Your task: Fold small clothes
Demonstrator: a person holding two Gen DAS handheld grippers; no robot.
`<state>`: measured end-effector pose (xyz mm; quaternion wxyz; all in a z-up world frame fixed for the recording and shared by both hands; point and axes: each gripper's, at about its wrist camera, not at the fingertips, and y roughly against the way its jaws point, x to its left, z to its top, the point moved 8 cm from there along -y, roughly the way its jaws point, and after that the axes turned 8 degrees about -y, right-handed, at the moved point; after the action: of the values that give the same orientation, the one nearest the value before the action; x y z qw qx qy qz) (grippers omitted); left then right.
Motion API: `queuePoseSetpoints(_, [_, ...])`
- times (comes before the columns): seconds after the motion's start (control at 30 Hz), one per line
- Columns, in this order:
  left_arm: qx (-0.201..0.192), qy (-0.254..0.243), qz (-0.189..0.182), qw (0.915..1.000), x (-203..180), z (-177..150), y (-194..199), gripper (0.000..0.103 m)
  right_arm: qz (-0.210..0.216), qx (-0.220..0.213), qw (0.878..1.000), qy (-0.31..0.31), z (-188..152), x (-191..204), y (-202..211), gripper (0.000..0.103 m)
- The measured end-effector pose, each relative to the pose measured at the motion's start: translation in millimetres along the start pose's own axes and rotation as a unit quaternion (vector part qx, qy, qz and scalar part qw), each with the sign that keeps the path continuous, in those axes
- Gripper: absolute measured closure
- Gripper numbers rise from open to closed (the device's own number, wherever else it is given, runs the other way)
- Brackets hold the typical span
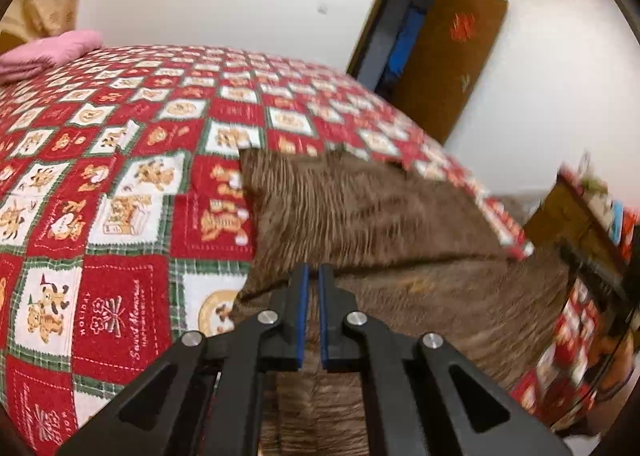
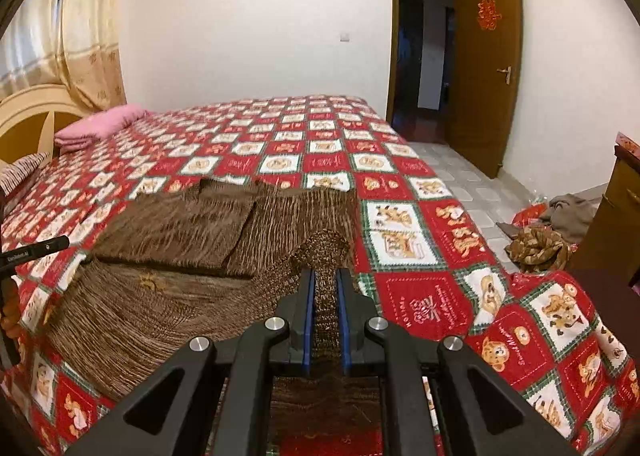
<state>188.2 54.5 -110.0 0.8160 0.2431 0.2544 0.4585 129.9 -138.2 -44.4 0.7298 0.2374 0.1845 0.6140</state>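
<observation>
A: Biggest first?

B: Bed (image 2: 440,216), filling both views, under a red and white checked quilt. Serves as the folding surface, wide and flat enough to spread cloth on.

A: And on it?

B: Brown knit (image 2: 180,224), spread near the front edge, close to both tools and so within easy reach. Already partly folded, judging by a flatter panel lying doubled over the far part. Front part still loose, fanning toward the left.

A: Anything else around?

B: Pink blanket (image 2: 100,128) folded up by the headboard, well apart. Heap of clothes (image 2: 536,248) on the floor to the right, perhaps waiting for a turn. Open door (image 2: 488,68) behind.

A: Now the right tool (image 2: 325,280)?

B: Clamped on a bunched ridge of knit, cloth standing up between the blue pads (image 2: 307,316). Gripped at the right edge, probably to carry that side over.

A: Left tool (image 1: 315,272)?

B: Nearly closed, only a thin slit left, with brown cloth showing in it. Judged to be pinching the knit's edge, though blurred there. Tipped view, so likely mid-swing.

A: Why both at once?

B: Keeps the edge taut and straight. Otherwise a crooked crease, or a soft knit sagging in the middle.

A: Risk?

B: Stretchy cloth slipping from a shallow pinch.
</observation>
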Motion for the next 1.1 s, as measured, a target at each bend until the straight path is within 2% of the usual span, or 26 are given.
queuePoseSetpoints(0.07, [0.027,-0.016,-0.015,0.9994,-4.7,-9.6,-6.6,0.092,-0.001,0.007,1.0,-0.002,-6.6,-2.4,-2.6,0.093])
queuePoseSetpoints(0.13, [0.043,-0.032,-0.006,0.9985,-7.9,-16.7,-12.5,0.078,-0.002,0.014,1.0,-0.009,-13.3,-6.5,-4.1,0.093])
queuePoseSetpoints(0.2, [0.049,-0.044,0.008,0.9978,-8.1,-21.0,-18.4,0.055,0.0,0.025,0.999,-0.021,-20.7,-11.7,-6.4,0.093])
queuePoseSetpoints(0.4, [0.063,-0.058,0.011,0.9962,-13.4,-32.0,-29.7,0.053,0.0,0.04,0.998,-0.038,-30.4,-22.3,-9.6,0.093])
queuePoseSetpoints(0.43, [0.062,-0.064,0.015,0.9959,-14.7,-32.5,-30.7,0.051,0.0,0.041,0.998,-0.038,-30.9,-22.7,-9.9,0.093])
queuePoseSetpoints(0.5, [0.064,-0.072,0.016,0.9952,-18.7,-34.6,-33.9,0.042,-0.001,0.043,0.998,-0.038,-32.4,-23.4,-11.6,0.093])
queuePoseSetpoints(0.53, [0.064,-0.078,0.019,0.9947,-21.0,-35.3,-35.1,0.041,-0.002,0.044,0.998,-0.039,-33.5,-23.5,-12.4,0.093])
queuePoseSetpoints(0.57, [0.064,-0.088,0.027,0.9937,-23.6,-35.7,-36.2,0.041,-0.003,0.045,0.998,-0.039,-34.8,-23.8,-13.6,0.093])
queuePoseSetpoints(0.63, [0.061,-0.102,0.034,0.9923,-27.4,-34.7,-36.0,0.064,-0.005,0.047,0.998,-0.041,-37.8,-24.7,-14.9,0.093])
queuePoseSetpoints(0.67, [0.058,-0.098,0.025,0.9932,-29.1,-34.0,-34.5,0.089,-0.006,0.048,0.998,-0.042,-39.5,-25.4,-15.0,0.093])
queuePoseSetpoints(0.7, [0.058,-0.085,0.013,0.9946,-29.3,-33.6,-33.4,0.089,-0.007,0.049,0.998,-0.044,-40.9,-26.3,-15.1,0.093])
queuePoseSetpoints(0.87, [0.049,-0.062,0.021,0.9966,-29.4,-30.3,-26.6,0.091,-0.007,0.048,0.998,-0.05,-43.1,-29.0,-9.7,0.093])
queuePoseSetpoints(1.0, [0.016,-0.03,0.006,0.9994,-32.2,-13.6,-5.9,0.091,-0.005,0.027,0.999,-0.042,-29.5,-24.1,2.2,0.093])
queuePoseSetpoints(1.1, [-0.013,-0.026,0.004,0.9996,-34.3,2.7,9.7,0.091,0.0,0.007,1.0,-0.03,-12.7,-15.6,10.1,0.093])
